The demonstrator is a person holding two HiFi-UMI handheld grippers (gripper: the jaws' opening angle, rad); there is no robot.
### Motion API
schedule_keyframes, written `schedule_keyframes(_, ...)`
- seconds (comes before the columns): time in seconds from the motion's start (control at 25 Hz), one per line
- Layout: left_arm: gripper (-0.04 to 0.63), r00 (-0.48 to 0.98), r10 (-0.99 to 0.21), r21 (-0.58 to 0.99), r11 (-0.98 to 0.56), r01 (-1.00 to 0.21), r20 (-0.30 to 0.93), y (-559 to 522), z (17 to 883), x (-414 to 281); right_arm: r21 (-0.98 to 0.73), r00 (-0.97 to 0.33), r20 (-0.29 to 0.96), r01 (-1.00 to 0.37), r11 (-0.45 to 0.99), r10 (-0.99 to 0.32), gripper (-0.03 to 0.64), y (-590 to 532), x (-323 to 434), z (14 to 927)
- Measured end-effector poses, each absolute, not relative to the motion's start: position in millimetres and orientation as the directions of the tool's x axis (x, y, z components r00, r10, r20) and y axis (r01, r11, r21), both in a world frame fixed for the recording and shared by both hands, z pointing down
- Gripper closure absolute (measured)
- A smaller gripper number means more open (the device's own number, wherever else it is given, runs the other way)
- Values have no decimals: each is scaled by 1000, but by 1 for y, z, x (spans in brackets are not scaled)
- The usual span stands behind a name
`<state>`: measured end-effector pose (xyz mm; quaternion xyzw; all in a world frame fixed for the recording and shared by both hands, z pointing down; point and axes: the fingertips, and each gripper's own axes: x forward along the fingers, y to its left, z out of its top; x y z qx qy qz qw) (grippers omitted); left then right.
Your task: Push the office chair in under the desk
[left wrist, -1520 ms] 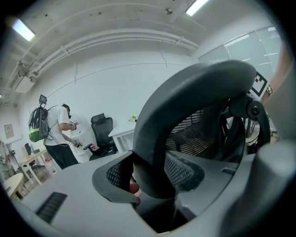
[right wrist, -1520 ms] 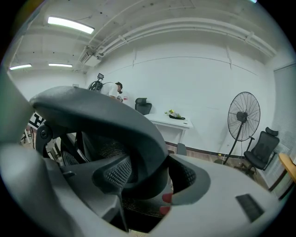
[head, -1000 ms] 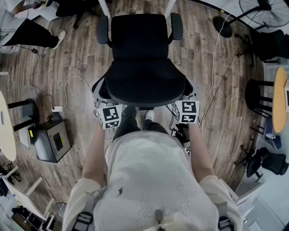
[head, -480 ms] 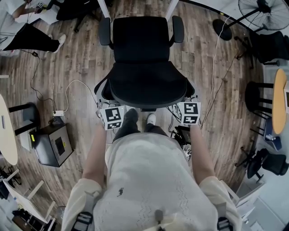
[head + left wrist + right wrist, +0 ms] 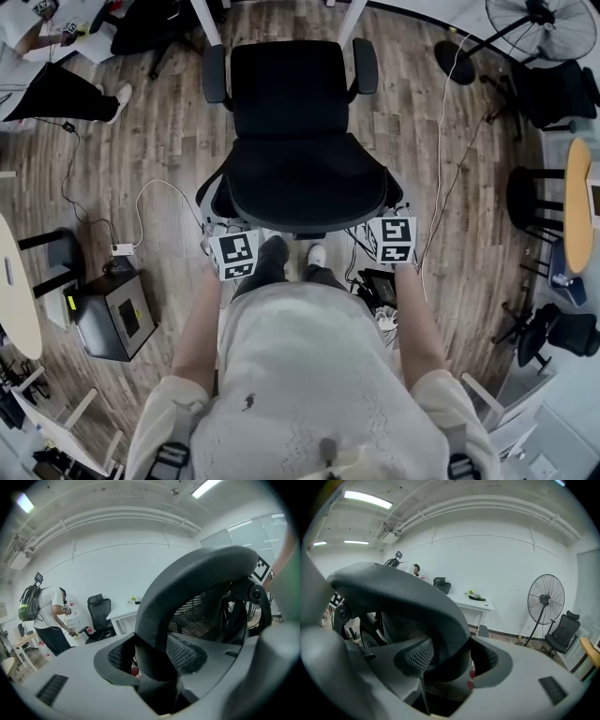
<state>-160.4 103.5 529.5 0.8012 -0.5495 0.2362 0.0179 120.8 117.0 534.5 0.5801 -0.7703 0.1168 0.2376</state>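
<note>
The black office chair (image 5: 291, 94) stands in front of me in the head view, its seat facing two white desk legs (image 5: 208, 19) at the top edge. My left gripper (image 5: 221, 231) is shut on the left side of the curved backrest frame (image 5: 305, 192), and my right gripper (image 5: 384, 221) is shut on its right side. In the left gripper view, the left gripper (image 5: 154, 660) clamps the thick dark backrest frame (image 5: 187, 583), with the white desk (image 5: 124, 613) beyond. In the right gripper view, the right gripper (image 5: 450, 660) clamps the same backrest frame (image 5: 403, 590).
A black box (image 5: 112, 314) sits on the wooden floor at my left, with a white cable (image 5: 141, 197) and power strip (image 5: 122, 249) near it. A standing fan (image 5: 539, 23), dark stools (image 5: 534, 197) and a round table (image 5: 581, 202) are on the right. A person (image 5: 47, 84) stands far left.
The chair has rolled forward toward the desk legs, and I have stepped forward with it. The black box and floor cables have slid back in the view. Both grippers keep their hold.
</note>
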Motion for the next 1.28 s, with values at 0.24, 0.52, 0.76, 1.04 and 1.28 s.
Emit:
schedule_keyframes(0.24,370,292,-868,-229,-404,-886,401,91,530,-165,101,-201,506,-952,289,-839,362,106,116,535)
schedule_keyframes(0.52,371,308,-865,-225,-417,-881,396,71,526,-170,104,-194,500,-954,280,-844,362,88,111,533)
schedule_keyframes(0.76,372,309,-866,-227,-417,-880,394,58,527,-173,107,-191,497,-955,278,-846,362,74,109,535)
schedule_keyframes(1.04,373,316,-861,-227,-427,-875,399,55,524,-173,111,-176,489,-959,261,-854,362,73,109,532)
schedule_keyframes(1.28,373,325,-858,-232,-436,-869,397,38,523,-194,107,-167,493,-962,250,-854,362,61,87,531)
